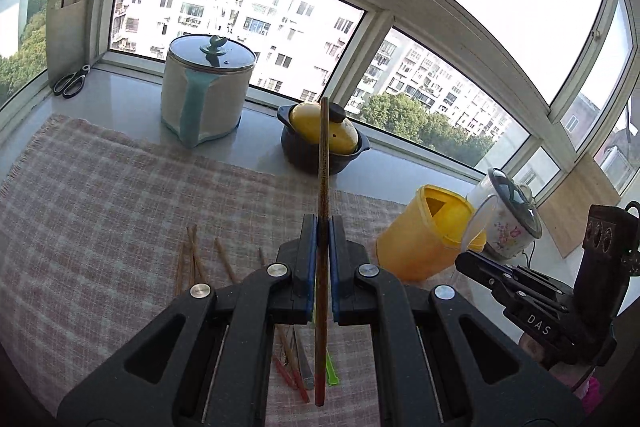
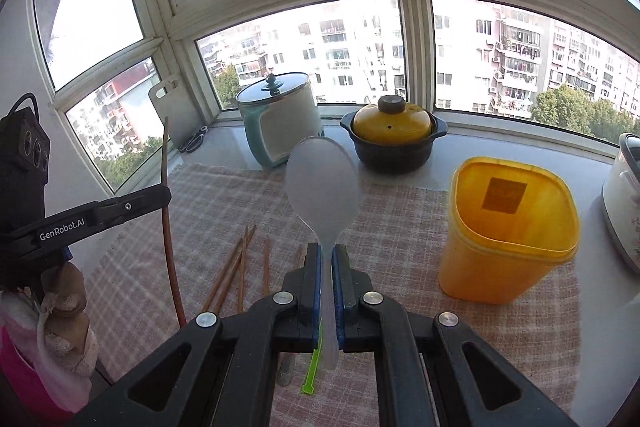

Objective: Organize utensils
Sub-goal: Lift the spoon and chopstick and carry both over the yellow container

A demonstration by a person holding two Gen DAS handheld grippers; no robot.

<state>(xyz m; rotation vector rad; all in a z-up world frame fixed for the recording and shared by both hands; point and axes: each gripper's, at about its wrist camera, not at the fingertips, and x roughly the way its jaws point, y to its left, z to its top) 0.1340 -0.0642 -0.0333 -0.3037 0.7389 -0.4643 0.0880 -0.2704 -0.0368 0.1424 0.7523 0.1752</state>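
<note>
1. Left wrist view: my left tool (image 1: 323,259) is pinching a long brown wooden utensil (image 1: 323,187) seen edge-on between its blue pads; the stick runs upright past the fingertips, its lower end hanging below the tool.
2. Under and left of this tool, loose chopsticks (image 1: 192,259) lie on the checked cloth (image 1: 100,195) covering the tabletop; red and green pieces (image 1: 316,375) lie beneath the tool's body.
3. Ahead and right of it stands the yellow container (image 1: 424,243), open-topped; my right tool (image 1: 480,267) shows just right of the container.
4. Right wrist view: my right tool (image 2: 327,267) is clamped on the handle of a translucent white rice spoon (image 2: 322,183); the bowl stands upright above the fingertips.
5. The yellow container (image 2: 508,231) sits right of this tool, apart from the spoon; chopsticks (image 2: 240,263) lie left of the tool.
6. Far ahead on the sill: a lidded white-and-teal pot (image 2: 280,119) and a dark casserole (image 2: 394,139) with a yellow lid.
</note>
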